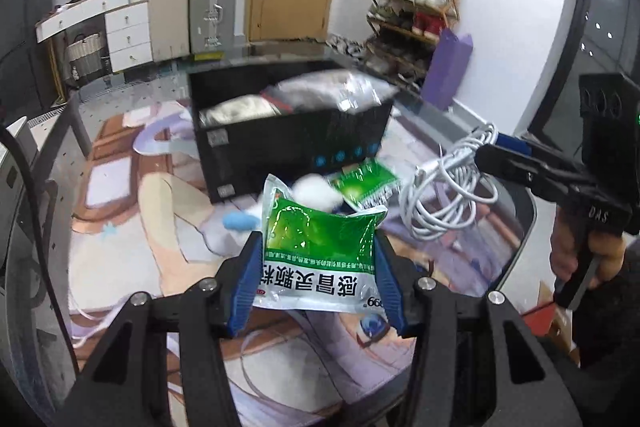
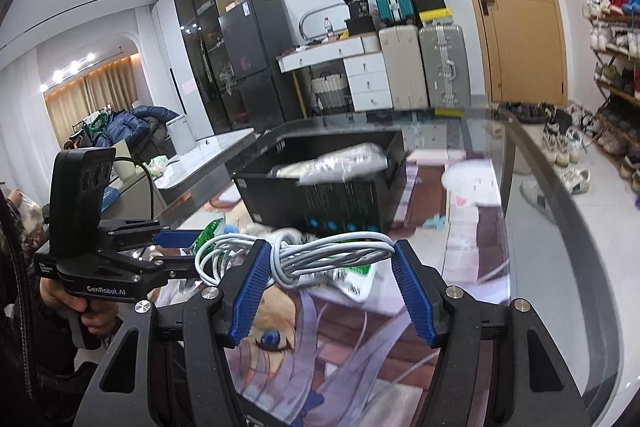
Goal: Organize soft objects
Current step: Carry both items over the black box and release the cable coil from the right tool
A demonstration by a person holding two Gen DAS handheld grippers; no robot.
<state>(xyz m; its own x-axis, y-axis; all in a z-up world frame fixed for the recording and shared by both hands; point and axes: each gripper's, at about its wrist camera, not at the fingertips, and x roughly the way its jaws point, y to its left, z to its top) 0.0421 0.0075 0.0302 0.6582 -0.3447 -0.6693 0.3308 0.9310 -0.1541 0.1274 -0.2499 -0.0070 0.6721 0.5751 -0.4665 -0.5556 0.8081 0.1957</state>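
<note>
While the left tongs (image 1: 318, 267) grip a green-and-white sachet (image 1: 320, 247) by its side edges, the packet stands tilted up over the counter (image 1: 120, 227), its long axis running away from the camera toward the black box (image 1: 292, 131); the printed text reads upside down from this wrist. A second green sachet (image 1: 366, 183) lies on the counter beyond it, just before the box, with one white fluffy lump (image 1: 316, 191) and one blue soft piece (image 1: 240, 221) beside it. The right tongs (image 2: 332, 259) hold one coiled white cable (image 2: 320, 253), its bundle stretched crosswise between the blue pads (image 2: 252, 279); the left pad presses the coil, while whether the right pad touches it cannot be told. From the left wrist, that cable (image 1: 444, 195) hangs in loops from the right tongs (image 1: 492, 157), to the right of the sachets. The box stands open at the counter's far part, holding two clear-wrapped pale bundles (image 1: 332, 91).
</note>
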